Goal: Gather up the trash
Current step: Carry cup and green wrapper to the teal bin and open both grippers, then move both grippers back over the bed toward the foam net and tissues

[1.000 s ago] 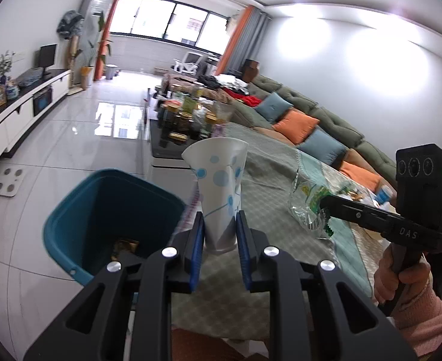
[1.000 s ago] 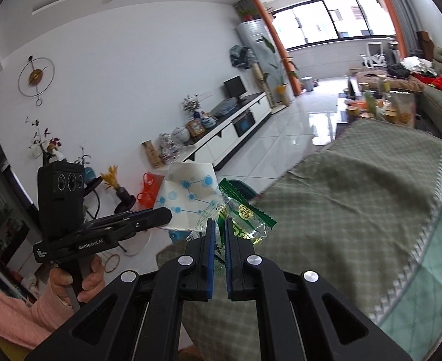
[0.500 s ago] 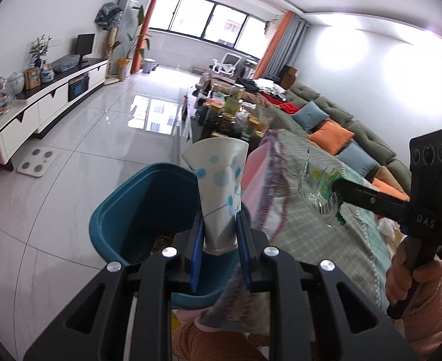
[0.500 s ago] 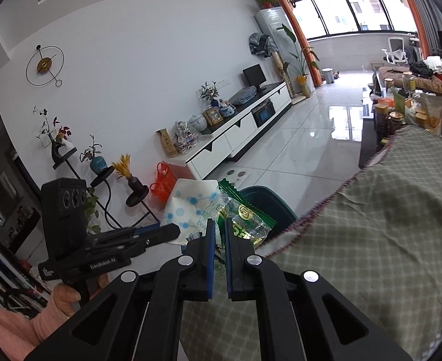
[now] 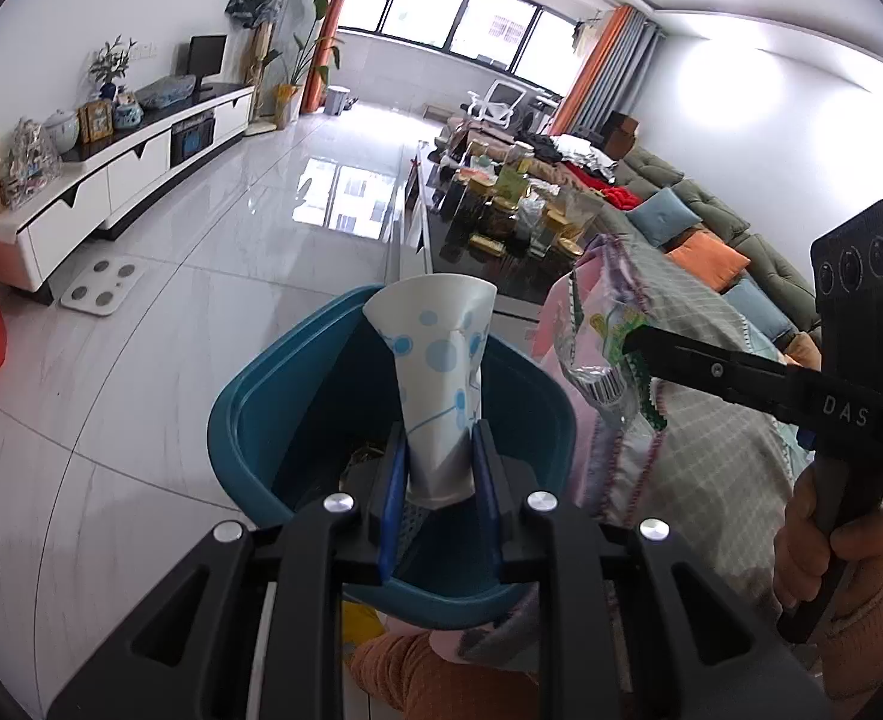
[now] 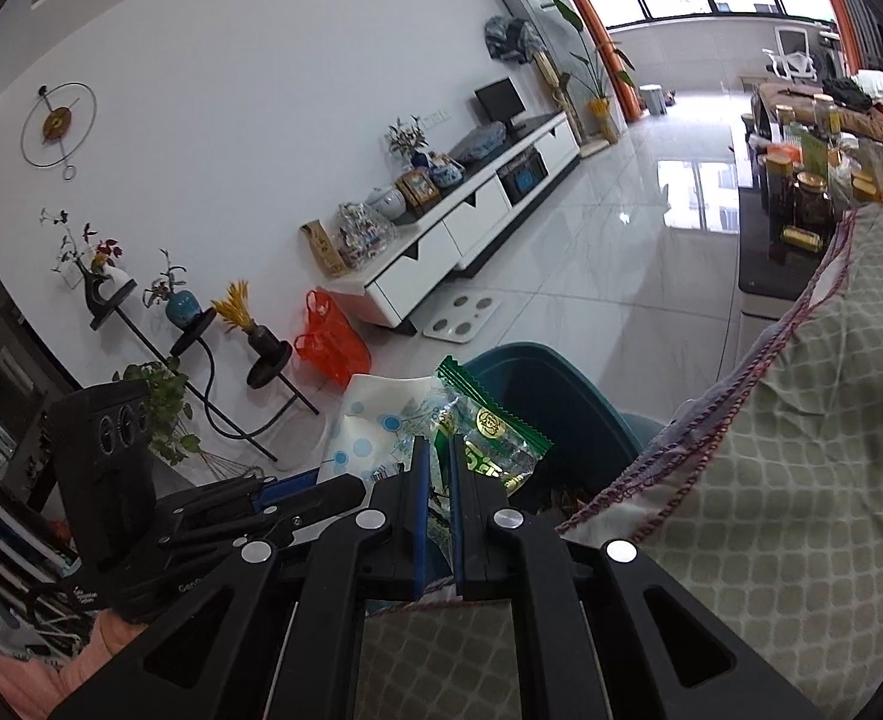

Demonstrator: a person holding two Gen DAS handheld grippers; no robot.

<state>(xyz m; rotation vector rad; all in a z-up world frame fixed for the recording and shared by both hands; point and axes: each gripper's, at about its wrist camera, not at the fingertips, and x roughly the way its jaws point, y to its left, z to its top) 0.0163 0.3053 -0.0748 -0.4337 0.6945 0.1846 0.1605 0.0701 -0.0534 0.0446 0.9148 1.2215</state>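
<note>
White floor tiles surround a teal bin (image 5: 249,420). Above it, the left tongs (image 5: 438,483) pinch a crushed paper cup (image 5: 435,372); beside them the right tongs (image 6: 438,474) clamp a green wrapper (image 6: 489,438), next to the cloth-covered desk (image 6: 801,420).

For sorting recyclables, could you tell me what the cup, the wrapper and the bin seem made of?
Cup: apparently paper, matte, creased where pinched. Wrapper: thin glossy plastic film, see-through, crinkled. Bin: probably moulded plastic, smooth teal with soft sheen.

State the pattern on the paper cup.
White with light-blue dots joined by thin blue lines. The cup shows best in the left wrist view.
</note>
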